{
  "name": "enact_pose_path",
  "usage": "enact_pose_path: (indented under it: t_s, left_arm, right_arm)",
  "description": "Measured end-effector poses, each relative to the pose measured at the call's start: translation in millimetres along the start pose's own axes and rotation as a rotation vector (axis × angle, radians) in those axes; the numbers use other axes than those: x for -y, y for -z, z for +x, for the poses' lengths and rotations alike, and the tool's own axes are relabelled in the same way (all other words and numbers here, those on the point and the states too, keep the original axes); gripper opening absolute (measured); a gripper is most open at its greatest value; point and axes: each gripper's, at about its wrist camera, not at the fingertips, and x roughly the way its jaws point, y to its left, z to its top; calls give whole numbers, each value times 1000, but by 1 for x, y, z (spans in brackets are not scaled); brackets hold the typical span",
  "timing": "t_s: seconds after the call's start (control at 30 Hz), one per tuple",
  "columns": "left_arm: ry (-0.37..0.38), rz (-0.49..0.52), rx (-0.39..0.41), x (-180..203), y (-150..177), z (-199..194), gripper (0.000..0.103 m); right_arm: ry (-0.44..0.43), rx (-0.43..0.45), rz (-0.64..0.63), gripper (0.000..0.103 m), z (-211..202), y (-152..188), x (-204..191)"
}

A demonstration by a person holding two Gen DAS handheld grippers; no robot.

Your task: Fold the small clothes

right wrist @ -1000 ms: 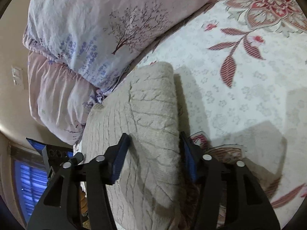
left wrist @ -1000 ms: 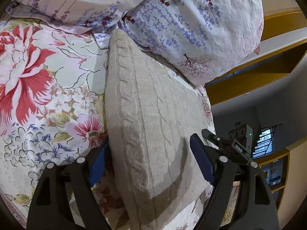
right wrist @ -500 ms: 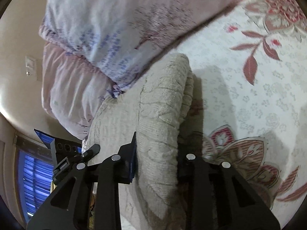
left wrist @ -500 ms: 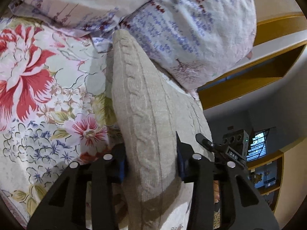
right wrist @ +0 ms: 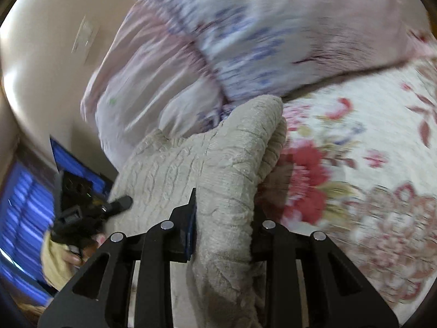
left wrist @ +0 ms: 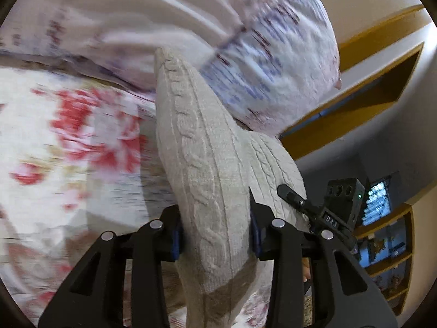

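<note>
I am in a home bedroom, working on a bed: a floral bedsheet [right wrist: 368, 142] at three o'clock, lavender-print pillows [left wrist: 275, 63] at twelve, wooden wall shelves [left wrist: 382, 71] at two, a window with blinds [right wrist: 24, 207] at nine.

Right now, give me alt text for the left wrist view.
The left tool is shut on a fold of beige cable-knit sweater, held above a floral bedsheet. Pillows in lavender print lie behind it, blurred, and the right tool shows at the sweater's far edge.
</note>
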Motion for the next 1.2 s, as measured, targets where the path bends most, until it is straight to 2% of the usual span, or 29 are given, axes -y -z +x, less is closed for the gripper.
enact_pose_path:
  t_s: [0.1,0.13,0.17,0.2,0.27,0.33,0.4,0.5,0.57,0.6,0.7,0.83,0.9,1.2]
  left_arm:
    - [-87,-25,17,-28,0,-13,39]
    - [-134,-53,9,-42,1,-10,42]
    - [-147,-83,-4,-53,3,-7,44]
    - [-127,-125,-9,-65,6,-4,47]
    - [-108,-141,4,-70,7,-4,52]
    - [-159,-94,23,-63,6,-8,58]
    - [-232,-21,79,-49,6,-21,62]
    - [-307,78,170,-31,10,-40,71]
    - [-339,169,219,-10,15,-47,75]
    - [-348,208,227,-2,19,-47,76]
    - [-358,315,216,20,31,-38,76]
    - [-363,419,155,37,42,-12,76]
    - [-418,446,114,35,45,4,76]
    - [-517,505,69,28,47,34,79]
  right_arm:
    - [40,-79,-40,28,38,7,-9]
    - [56,-111,-31,31,49,9,-8]
    - [113,-140,-10,35,62,12,-2]
    - [111,-140,5,39,64,13,1]
    - [85,-150,57,44,62,11,9]
    - [96,-154,72,51,56,10,14]
    - [138,-122,49,53,42,9,12]
    - [231,20,-37,52,11,7,-8]
    - [232,79,-104,52,-1,9,-23]
    - [210,79,-141,52,-3,11,-32]
    - [181,27,-238,46,10,21,-56]
    - [238,-49,-358,46,36,35,-73]
    - [302,-94,-372,44,45,41,-67]
    - [363,-107,-425,44,63,37,-58]
